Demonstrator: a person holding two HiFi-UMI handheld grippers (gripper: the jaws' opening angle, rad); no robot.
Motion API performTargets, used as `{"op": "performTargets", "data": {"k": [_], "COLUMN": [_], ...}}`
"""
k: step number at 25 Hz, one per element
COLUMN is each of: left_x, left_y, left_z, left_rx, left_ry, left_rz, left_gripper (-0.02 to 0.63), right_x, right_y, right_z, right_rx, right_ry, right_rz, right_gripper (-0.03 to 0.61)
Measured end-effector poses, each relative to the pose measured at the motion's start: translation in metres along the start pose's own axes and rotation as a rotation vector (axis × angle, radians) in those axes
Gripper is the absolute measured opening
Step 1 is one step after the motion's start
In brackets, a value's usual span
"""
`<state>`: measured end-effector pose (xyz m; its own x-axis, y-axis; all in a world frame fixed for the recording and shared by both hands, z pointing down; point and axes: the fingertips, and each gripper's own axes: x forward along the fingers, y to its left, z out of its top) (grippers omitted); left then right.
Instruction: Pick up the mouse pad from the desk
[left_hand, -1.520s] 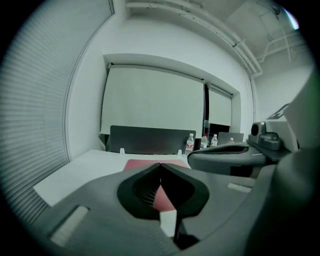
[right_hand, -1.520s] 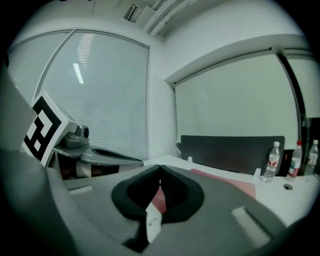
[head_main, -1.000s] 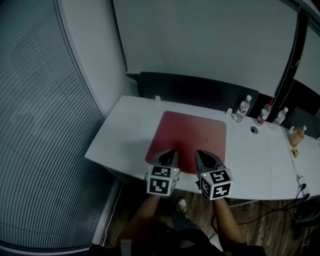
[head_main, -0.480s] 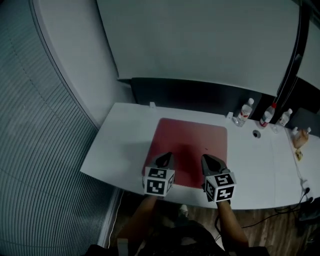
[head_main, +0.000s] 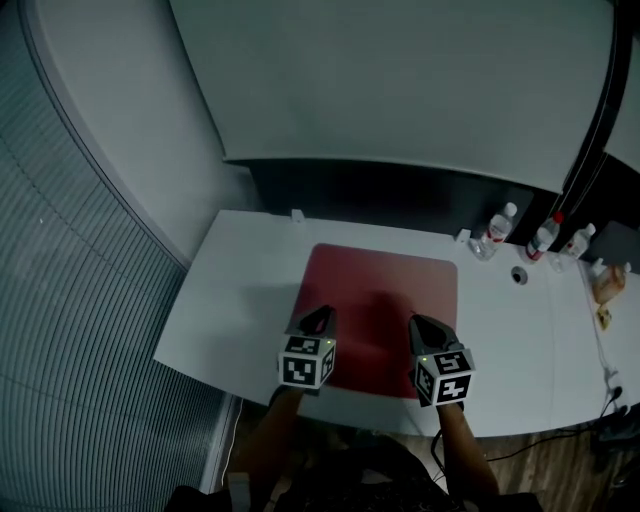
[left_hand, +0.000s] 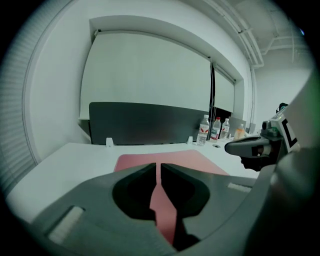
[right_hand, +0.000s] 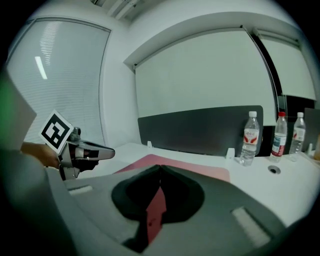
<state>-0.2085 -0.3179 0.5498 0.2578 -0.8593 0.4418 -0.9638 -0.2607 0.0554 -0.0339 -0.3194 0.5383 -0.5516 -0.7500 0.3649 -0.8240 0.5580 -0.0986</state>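
A dark red mouse pad (head_main: 385, 305) lies flat on the white desk (head_main: 240, 290); it also shows ahead of the jaws in the left gripper view (left_hand: 150, 161) and the right gripper view (right_hand: 200, 170). My left gripper (head_main: 318, 318) hovers over the pad's near left part, jaws shut and empty. My right gripper (head_main: 425, 327) hovers over the near right part, also shut with nothing in it. In the left gripper view the left gripper (left_hand: 159, 166) points across the pad, with the other gripper at the right. In the right gripper view the right gripper (right_hand: 160, 167) points likewise.
Three water bottles (head_main: 500, 228) stand at the desk's back right, beside a round cable hole (head_main: 519, 274) and an orange object (head_main: 608, 285). A dark partition (head_main: 400, 195) runs along the back edge. A ribbed wall (head_main: 70, 330) lies to the left.
Both grippers have moved forward and down over the pad's near part and drawn slightly further apart. Their jaws stay shut.
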Motion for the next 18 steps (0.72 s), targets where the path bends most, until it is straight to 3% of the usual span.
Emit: {"op": "performTargets", "data": {"k": [4,11,18], "left_x": [0.018,0.041,0.057], "left_y": [0.012,0.028,0.042], "left_z": [-0.004,-0.013,-0.035], "left_rx": [-0.034,-0.019,-0.026], "left_ry": [0.019,0.064,0.118], "left_rz": [0.012,0.027,0.012], "left_gripper": [0.046,0.114,0.192], "right_x": [0.015,0.029,0.030], "right_y": [-0.013,-0.034,-0.054], "right_z": [-0.007,-0.016,-0.036], "right_rx": [0.025,0.052,0.071], "right_ry": [0.025,0.053,0.089], "right_rz": [0.005,0.003,-0.052], "right_gripper": [0.003,0.006,0.030]}}
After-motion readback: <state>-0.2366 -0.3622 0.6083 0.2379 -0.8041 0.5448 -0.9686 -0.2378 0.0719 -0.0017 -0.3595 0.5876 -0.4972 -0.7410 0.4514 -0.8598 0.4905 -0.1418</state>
